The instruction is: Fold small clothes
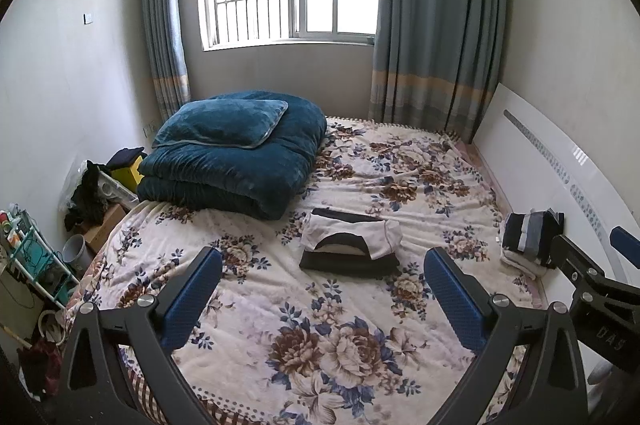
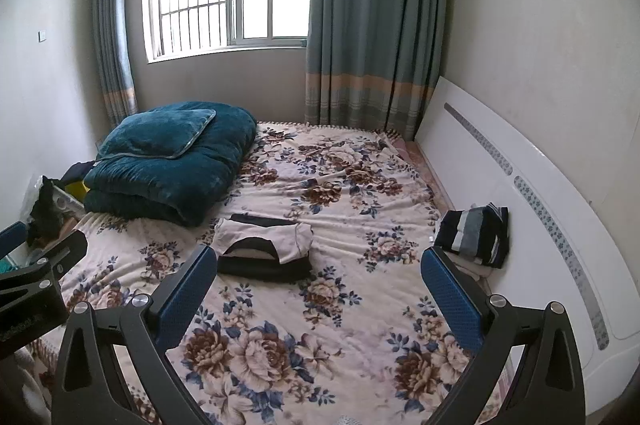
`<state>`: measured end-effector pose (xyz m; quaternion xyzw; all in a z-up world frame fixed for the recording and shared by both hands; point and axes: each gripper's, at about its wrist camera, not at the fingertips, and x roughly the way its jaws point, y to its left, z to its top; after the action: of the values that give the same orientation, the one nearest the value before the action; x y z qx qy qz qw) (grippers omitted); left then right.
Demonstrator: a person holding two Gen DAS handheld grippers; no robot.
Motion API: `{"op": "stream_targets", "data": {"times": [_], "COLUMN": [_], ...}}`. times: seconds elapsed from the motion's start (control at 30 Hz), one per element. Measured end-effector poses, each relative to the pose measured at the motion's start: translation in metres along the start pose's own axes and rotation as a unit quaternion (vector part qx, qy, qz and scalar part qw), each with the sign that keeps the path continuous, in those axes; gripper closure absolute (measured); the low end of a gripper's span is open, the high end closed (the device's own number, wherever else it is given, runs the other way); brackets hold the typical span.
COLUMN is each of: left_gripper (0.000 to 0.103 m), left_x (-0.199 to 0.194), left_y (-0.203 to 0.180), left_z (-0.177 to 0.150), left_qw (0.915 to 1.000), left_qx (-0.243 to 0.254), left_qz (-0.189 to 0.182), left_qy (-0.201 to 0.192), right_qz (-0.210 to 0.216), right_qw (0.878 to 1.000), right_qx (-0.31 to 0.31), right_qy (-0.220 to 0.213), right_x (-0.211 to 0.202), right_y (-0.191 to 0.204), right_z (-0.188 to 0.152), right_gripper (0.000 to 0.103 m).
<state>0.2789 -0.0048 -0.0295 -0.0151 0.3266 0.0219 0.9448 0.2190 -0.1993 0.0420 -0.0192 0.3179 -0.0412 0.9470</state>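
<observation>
A folded white and black small garment [image 1: 351, 243] lies in the middle of the floral bed sheet [image 1: 280, 305]; it also shows in the right wrist view [image 2: 266, 245]. A stack of folded dark striped clothes [image 1: 530, 239] sits at the bed's right edge by the headboard, also in the right wrist view [image 2: 476, 233]. My left gripper [image 1: 322, 289] is open and empty, held above the sheet short of the garment. My right gripper [image 2: 318, 289] is open and empty, likewise short of it. Each gripper shows at the edge of the other's view.
A folded teal quilt with a pillow [image 1: 236, 161] sits at the far left of the bed. A white headboard [image 2: 520, 209] runs along the right. Boxes, a bucket and a rack [image 1: 36, 257] crowd the floor left of the bed. Curtains and a window are behind.
</observation>
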Motion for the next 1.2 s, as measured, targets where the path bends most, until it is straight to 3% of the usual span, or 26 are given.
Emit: {"op": "stream_targets", "data": {"times": [1.2], "left_gripper": [0.0], "left_x": [-0.008], "left_y": [-0.0079], "left_z": [0.0003], "left_qw": [1.0], "left_qx": [-0.003], "left_qz": [0.005], "left_qy": [-0.006], "right_qz": [-0.004], "right_qw": [1.0], "right_qx": [0.01], "right_qy": [-0.01], "right_x": [-0.0071], "right_y": [0.0047], "right_z": [0.0007], "right_gripper": [0.0]}}
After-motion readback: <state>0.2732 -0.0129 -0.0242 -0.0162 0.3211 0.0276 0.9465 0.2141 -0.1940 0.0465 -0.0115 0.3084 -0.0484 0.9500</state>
